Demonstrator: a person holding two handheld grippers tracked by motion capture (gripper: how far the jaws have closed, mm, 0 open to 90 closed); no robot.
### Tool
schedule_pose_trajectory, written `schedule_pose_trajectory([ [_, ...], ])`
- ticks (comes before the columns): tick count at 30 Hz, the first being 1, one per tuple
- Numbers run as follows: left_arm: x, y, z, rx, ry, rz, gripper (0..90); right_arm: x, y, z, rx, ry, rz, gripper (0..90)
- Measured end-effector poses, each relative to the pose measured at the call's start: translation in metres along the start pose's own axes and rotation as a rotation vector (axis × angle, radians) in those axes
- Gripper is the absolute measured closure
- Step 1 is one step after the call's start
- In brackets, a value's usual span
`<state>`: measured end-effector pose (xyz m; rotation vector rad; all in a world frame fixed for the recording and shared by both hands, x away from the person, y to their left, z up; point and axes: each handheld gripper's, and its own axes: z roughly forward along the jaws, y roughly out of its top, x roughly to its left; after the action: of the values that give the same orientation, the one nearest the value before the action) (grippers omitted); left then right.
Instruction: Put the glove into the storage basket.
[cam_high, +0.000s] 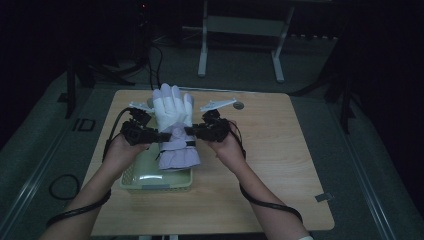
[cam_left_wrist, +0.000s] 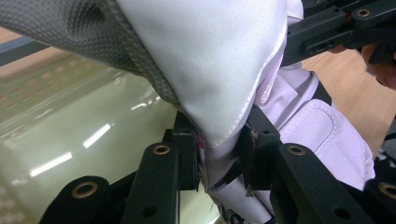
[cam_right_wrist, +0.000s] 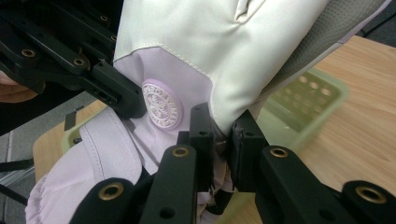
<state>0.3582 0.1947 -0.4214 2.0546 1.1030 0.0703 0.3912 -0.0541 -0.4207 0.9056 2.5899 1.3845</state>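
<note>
High view first: near the front edge of the table (cam_high: 280, 200), toward its left side, stands a pale green basket (cam_high: 131, 181). Just above it a white and lilac glove (cam_high: 172, 125) hangs in the air, fingers up, cuff over the basket. The left gripper (cam_high: 159, 135) and the right gripper (cam_high: 189, 131) each pinch the glove at its wrist, one from each side. I judge the glove is being carried; the next move calls for steady, equal motion of both hands.

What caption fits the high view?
Both grippers, left and right, pinch a white-and-lilac glove above a green basket.
</note>
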Motion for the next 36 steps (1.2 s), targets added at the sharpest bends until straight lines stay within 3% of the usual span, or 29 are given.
schedule_pose_trajectory([
  [3, 0.009, -0.006, -0.004, 0.019, 0.016, 0.002, 71.4, 0.005, 0.003, 0.012, 0.018, 0.003, -0.007, 81.4],
  [8, 0.021, -0.019, -0.002, 0.030, 0.027, -0.036, 71.4, 0.011, 0.004, 0.032, 0.052, 0.007, -0.026, 81.4],
  [16, 0.039, -0.039, 0.025, 0.070, 0.001, -0.097, 71.3, 0.002, -0.015, 0.059, 0.113, 0.006, 0.012, 81.3],
  [21, 0.038, -0.051, 0.039, 0.105, 0.008, -0.112, 71.2, 0.001, -0.029, 0.069, 0.153, -0.001, 0.020, 81.3],
  [25, 0.036, -0.058, 0.050, 0.164, 0.026, -0.115, 71.2, 0.002, -0.042, 0.075, 0.193, -0.009, 0.015, 81.2],
  [36, 0.035, -0.057, 0.074, 0.301, 0.081, -0.124, 70.4, 0.004, -0.051, 0.093, 0.308, -0.069, 0.002, 79.3],
])
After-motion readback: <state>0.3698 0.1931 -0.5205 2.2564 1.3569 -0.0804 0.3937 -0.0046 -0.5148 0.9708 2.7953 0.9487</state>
